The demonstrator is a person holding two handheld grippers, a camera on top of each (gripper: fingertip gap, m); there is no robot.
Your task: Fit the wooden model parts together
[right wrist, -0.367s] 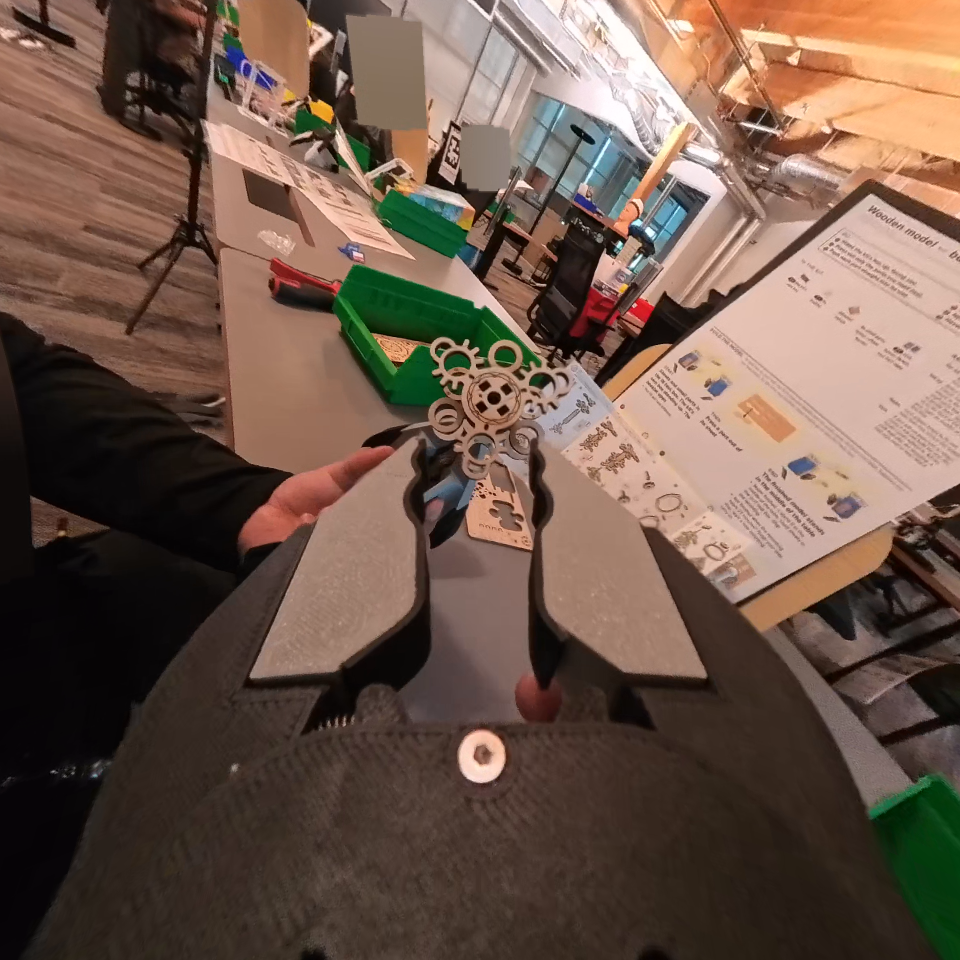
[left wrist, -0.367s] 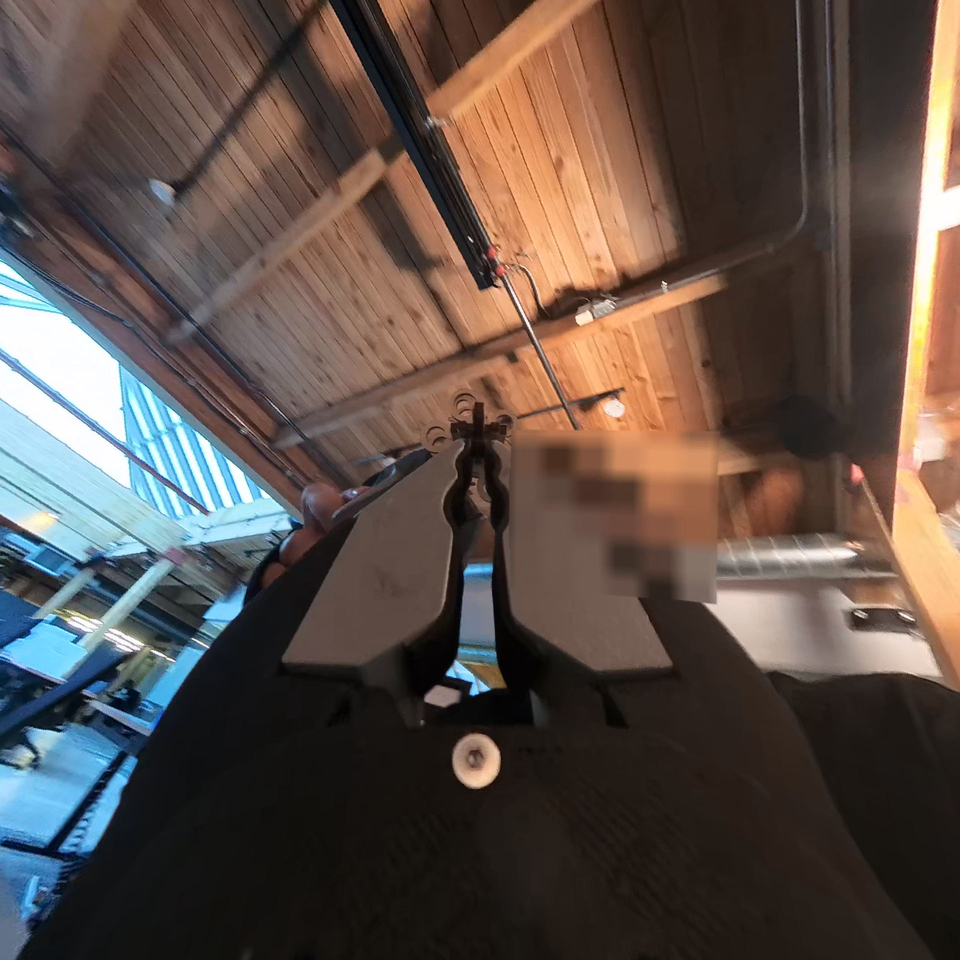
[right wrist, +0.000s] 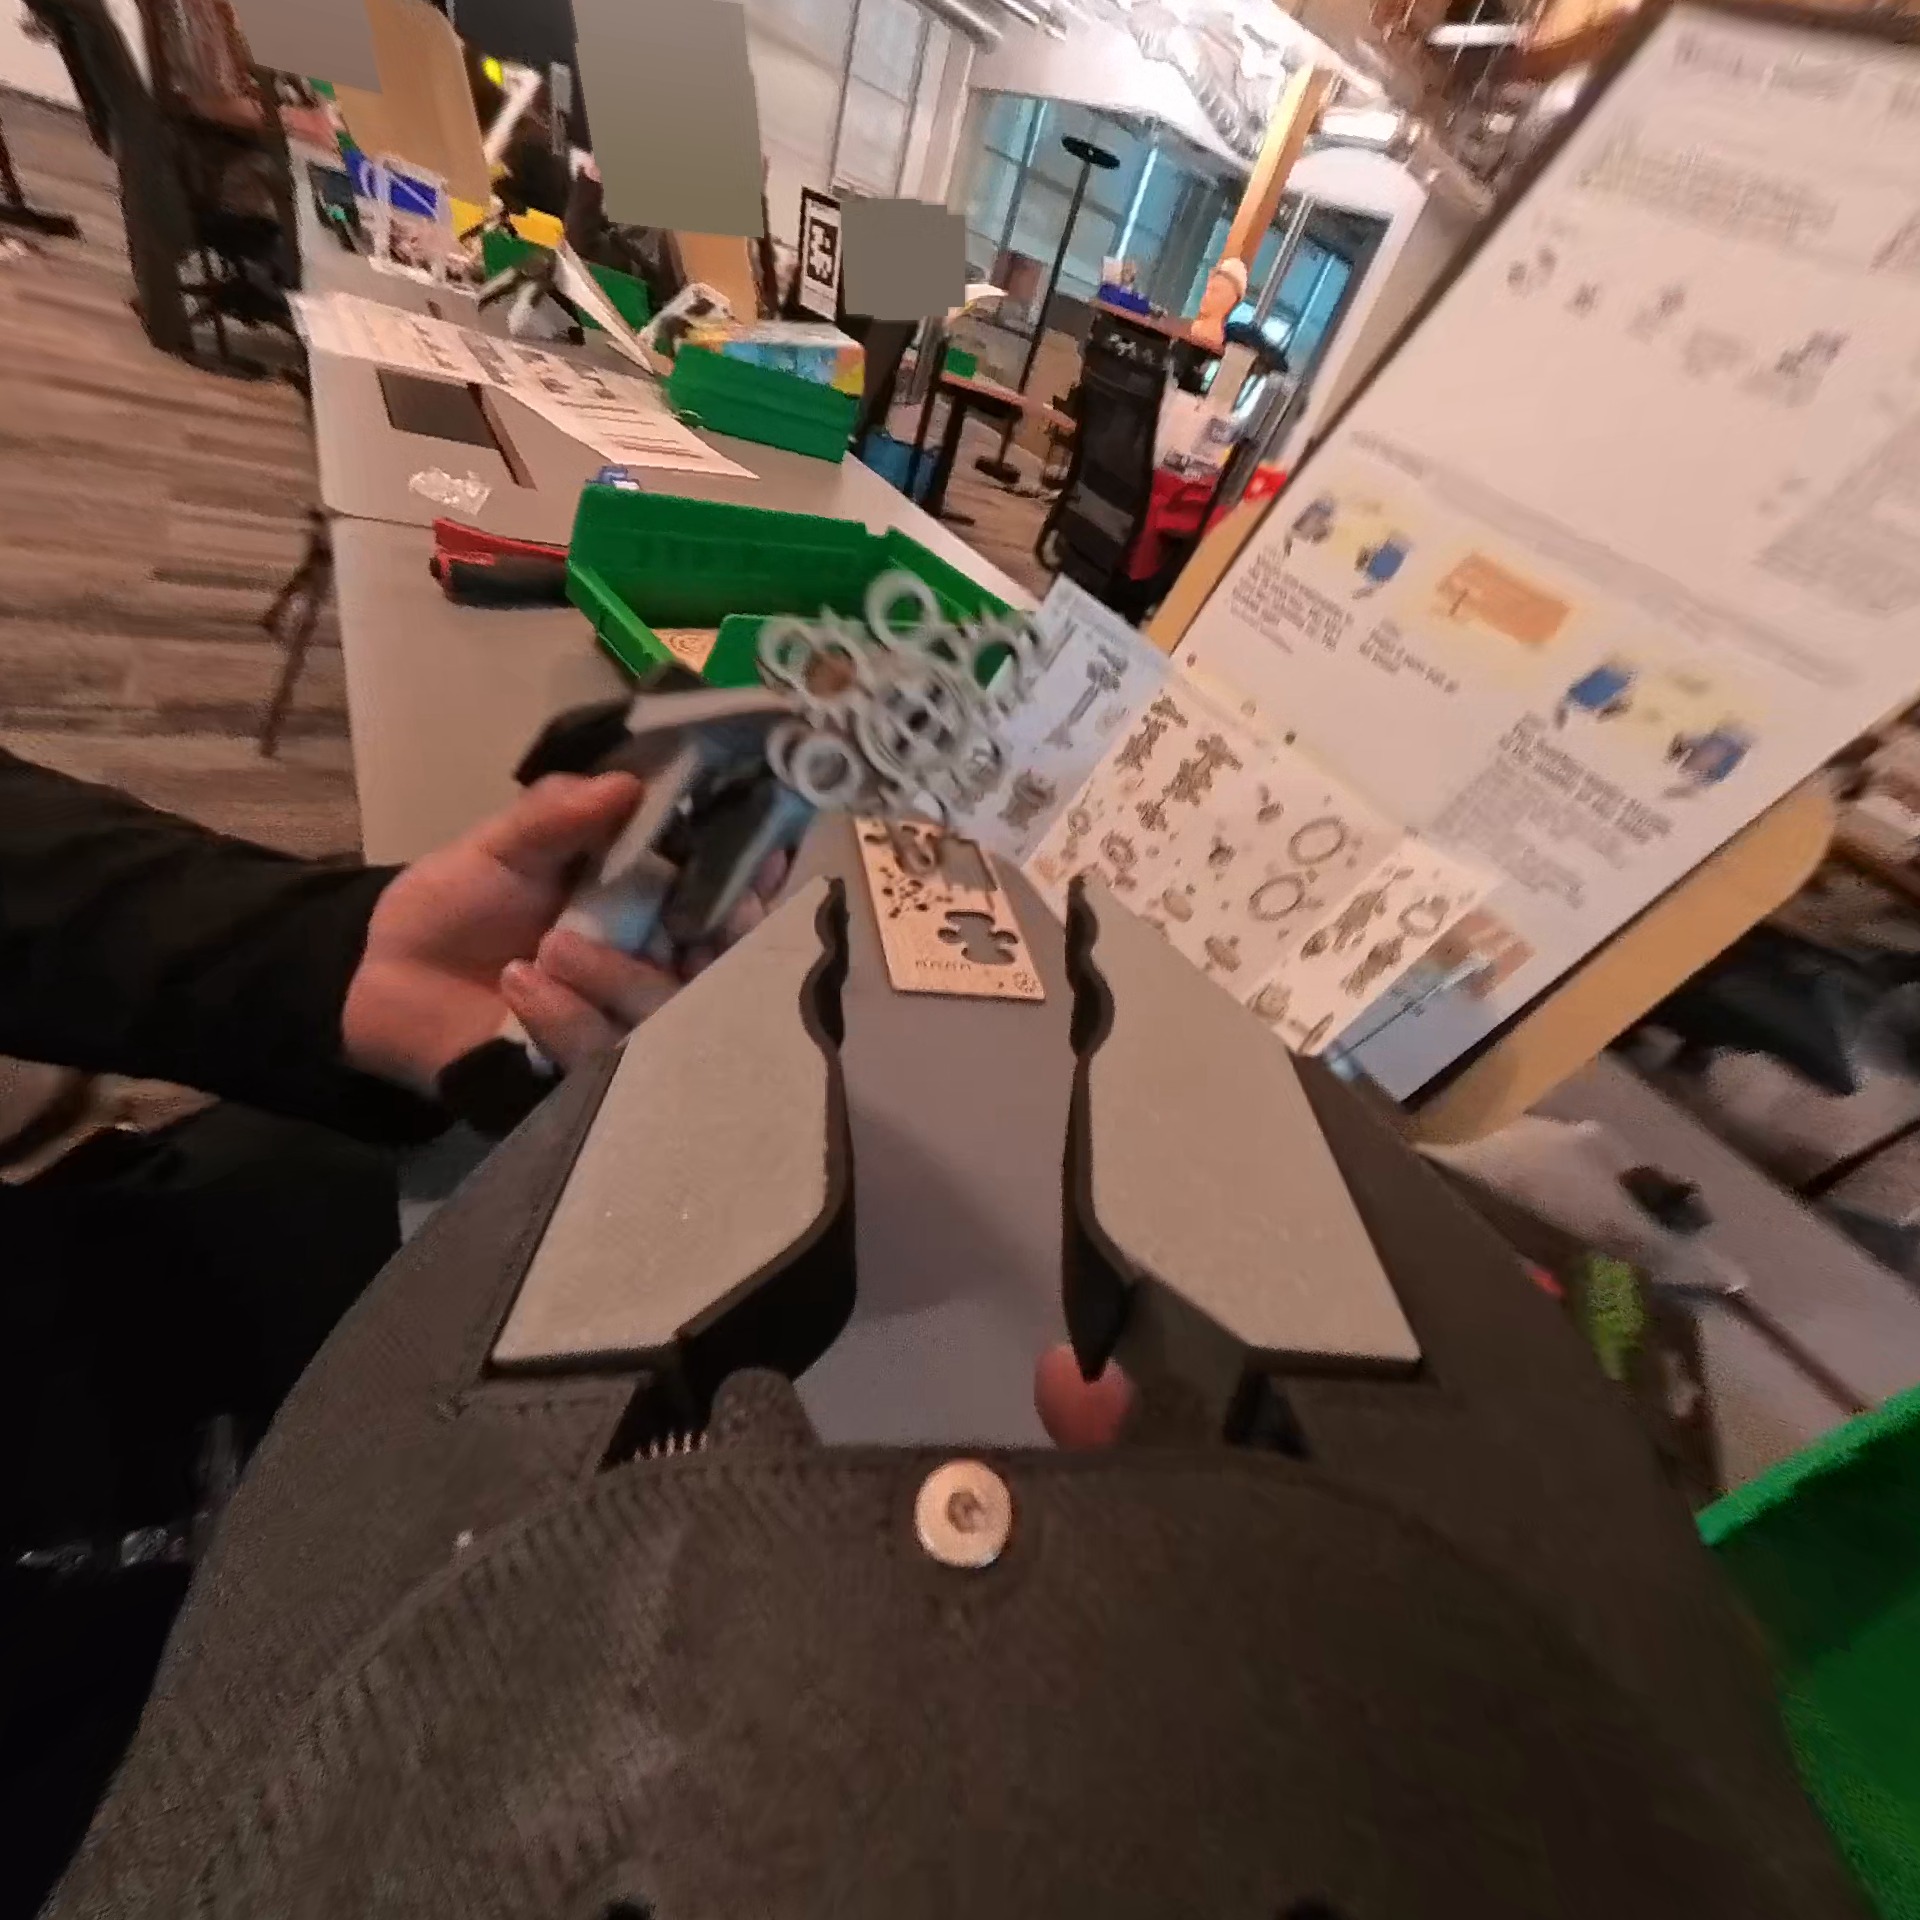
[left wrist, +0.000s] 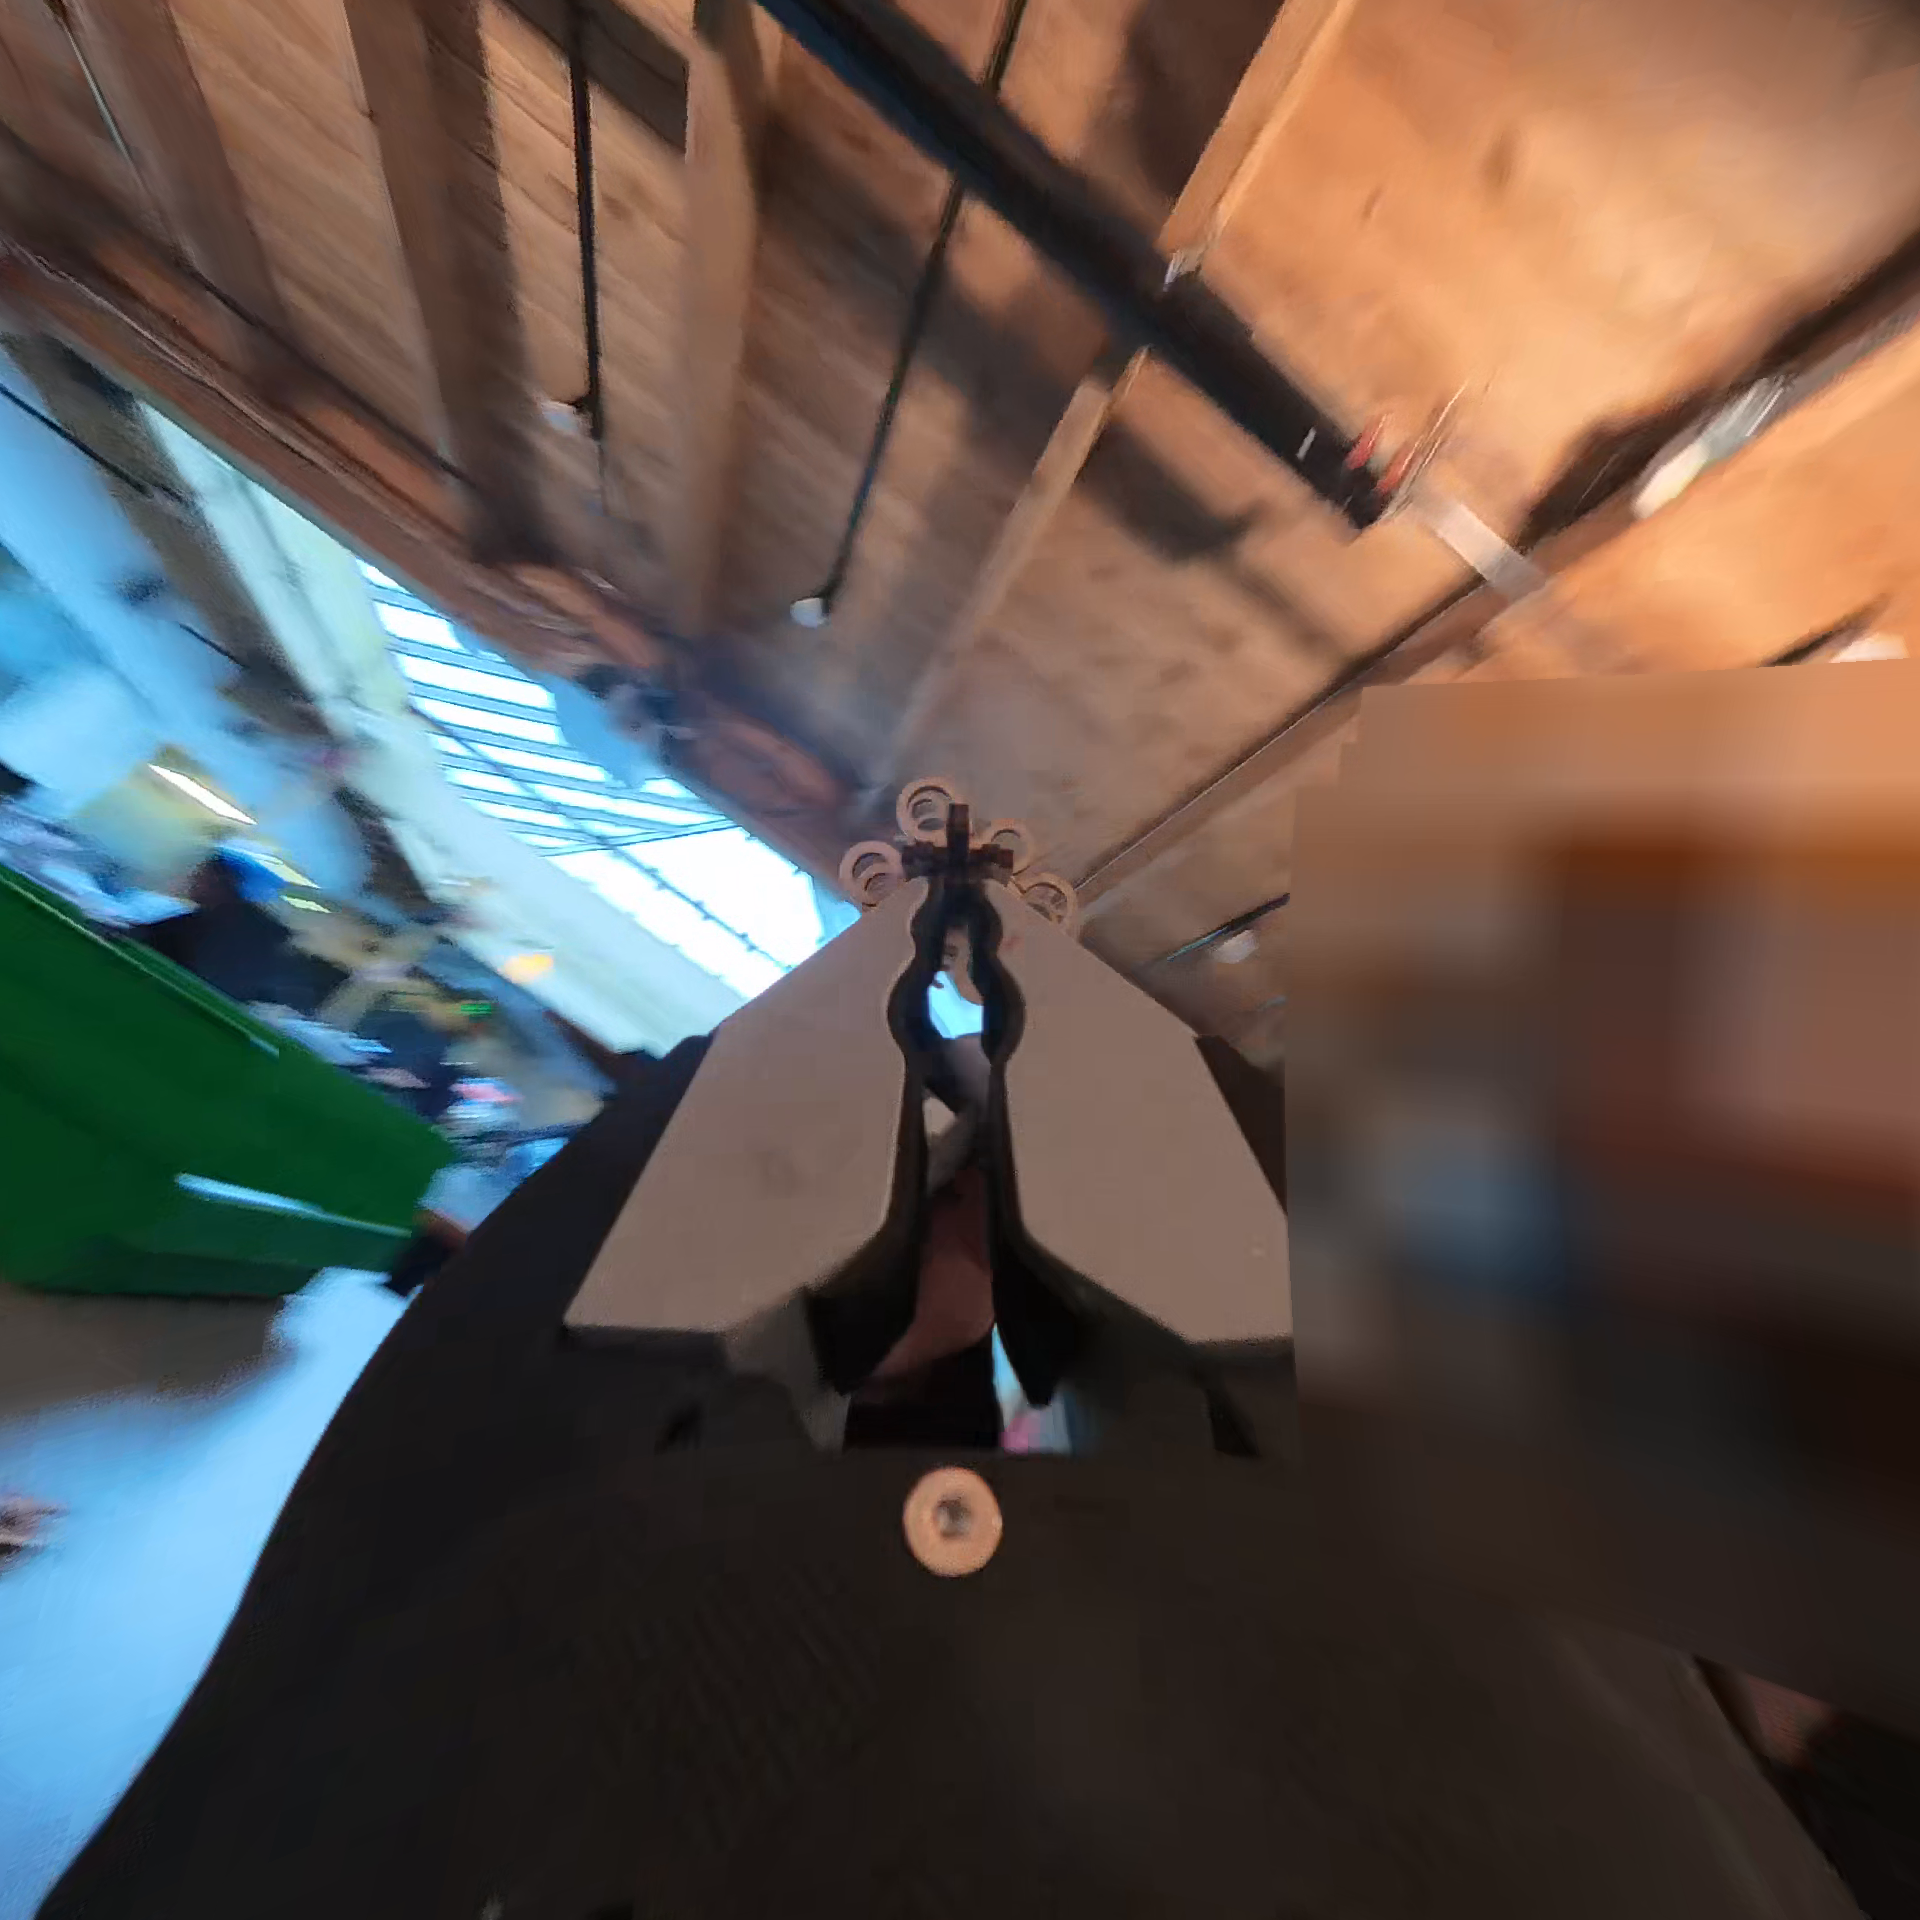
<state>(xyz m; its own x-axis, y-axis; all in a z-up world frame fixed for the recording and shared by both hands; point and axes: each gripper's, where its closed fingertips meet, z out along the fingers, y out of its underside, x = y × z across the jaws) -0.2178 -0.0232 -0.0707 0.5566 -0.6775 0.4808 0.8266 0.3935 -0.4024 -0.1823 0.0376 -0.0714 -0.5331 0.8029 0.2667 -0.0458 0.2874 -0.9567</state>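
My left gripper is shut on the wooden model, a small cluster of rings on a cross-shaped core that sticks out past the fingertips. It points up at the wooden ceiling. In the right wrist view the same gripper is held in a hand, with the ringed model blurred at its tip, above the table. My right gripper is open and empty, just below and right of the model, not touching it. A punched wooden parts sheet lies on the table between its fingers.
A grey table runs away from me. On it are a green bin, a red and black tool and printed diagram sheets. A tilted instruction board stands at the right. A green bin shows at the left view's left.
The left gripper has swung, so its view is blurred and shows a green bin. In the right view the model has moved left and away from the right gripper's tips.
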